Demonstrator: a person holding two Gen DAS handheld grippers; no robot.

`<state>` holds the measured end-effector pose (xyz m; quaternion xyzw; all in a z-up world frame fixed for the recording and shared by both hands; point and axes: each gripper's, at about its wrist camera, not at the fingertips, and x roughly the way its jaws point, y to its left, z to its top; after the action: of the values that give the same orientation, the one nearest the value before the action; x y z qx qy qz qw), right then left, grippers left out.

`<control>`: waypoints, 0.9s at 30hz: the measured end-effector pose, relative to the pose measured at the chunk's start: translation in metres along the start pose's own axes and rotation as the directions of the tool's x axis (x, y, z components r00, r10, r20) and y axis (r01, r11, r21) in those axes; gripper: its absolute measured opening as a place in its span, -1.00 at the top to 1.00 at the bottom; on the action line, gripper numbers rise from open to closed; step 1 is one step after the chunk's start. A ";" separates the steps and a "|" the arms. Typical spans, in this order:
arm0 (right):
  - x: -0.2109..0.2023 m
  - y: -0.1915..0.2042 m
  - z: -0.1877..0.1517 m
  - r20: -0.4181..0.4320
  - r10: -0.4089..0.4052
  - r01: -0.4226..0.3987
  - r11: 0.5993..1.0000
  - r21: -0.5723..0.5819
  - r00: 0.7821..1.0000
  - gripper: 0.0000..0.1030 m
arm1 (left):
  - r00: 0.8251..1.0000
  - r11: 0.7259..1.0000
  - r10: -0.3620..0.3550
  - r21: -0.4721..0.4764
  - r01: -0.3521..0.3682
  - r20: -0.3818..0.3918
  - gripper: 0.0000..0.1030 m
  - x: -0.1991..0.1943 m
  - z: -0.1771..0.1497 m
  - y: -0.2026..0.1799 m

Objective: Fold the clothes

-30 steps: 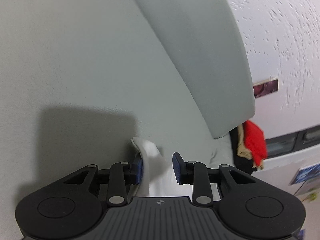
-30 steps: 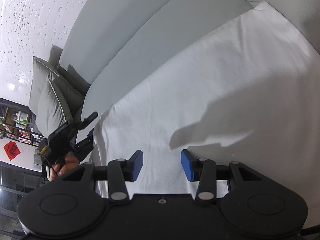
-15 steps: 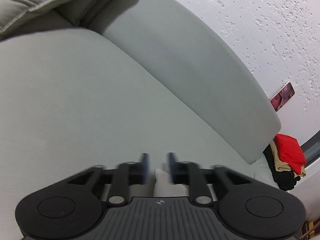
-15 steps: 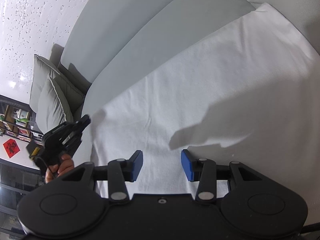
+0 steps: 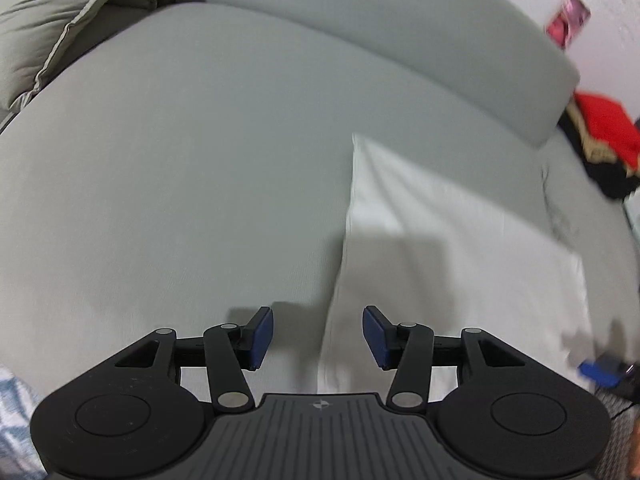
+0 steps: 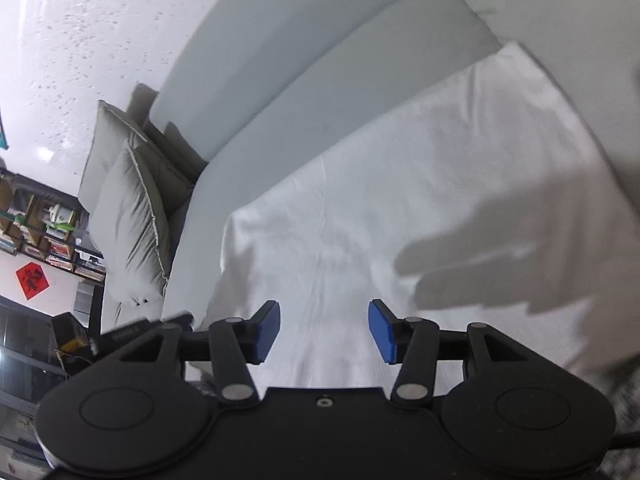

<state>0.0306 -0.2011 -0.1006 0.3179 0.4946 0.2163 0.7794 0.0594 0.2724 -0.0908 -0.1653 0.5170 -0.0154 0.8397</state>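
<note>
A white garment [image 5: 448, 256] lies flat as a folded rectangle on the grey sofa seat [image 5: 180, 184]. My left gripper [image 5: 318, 338] hangs above its left edge, jaws opening, nothing between the blue pads. In the right wrist view the same white garment [image 6: 400, 208] spreads across the seat. My right gripper [image 6: 324, 332] hovers over its near part, jaws opening and empty. A blurred bit of the right gripper's blue pad [image 5: 598, 370] shows at the left view's lower right edge. The left gripper's dark frame [image 6: 140, 326] appears blurred at the garment's left side.
The sofa backrest [image 5: 400, 40] runs behind the seat. Grey pillows [image 6: 132, 216] lean at the sofa's left end. A pile of red and black clothes [image 5: 604, 140] sits at the right end. Shelves [image 6: 36, 232] stand beyond the pillows.
The left gripper let go of the garment's corner, rose and pulled back, and its jaws spread. The right gripper lifted slightly and opened wider. The garment lies flat.
</note>
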 end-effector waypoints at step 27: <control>-0.071 -0.052 -0.007 0.254 -0.217 0.209 0.976 0.059 0.943 0.59 | 0.927 0.931 0.286 0.157 -0.328 0.242 0.63 -0.029 -0.055 -0.090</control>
<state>-0.0038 -0.2817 -0.0945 0.3001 0.4235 0.0800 0.8510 0.0108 0.1788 -0.0618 0.0003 0.4385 0.0843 0.8948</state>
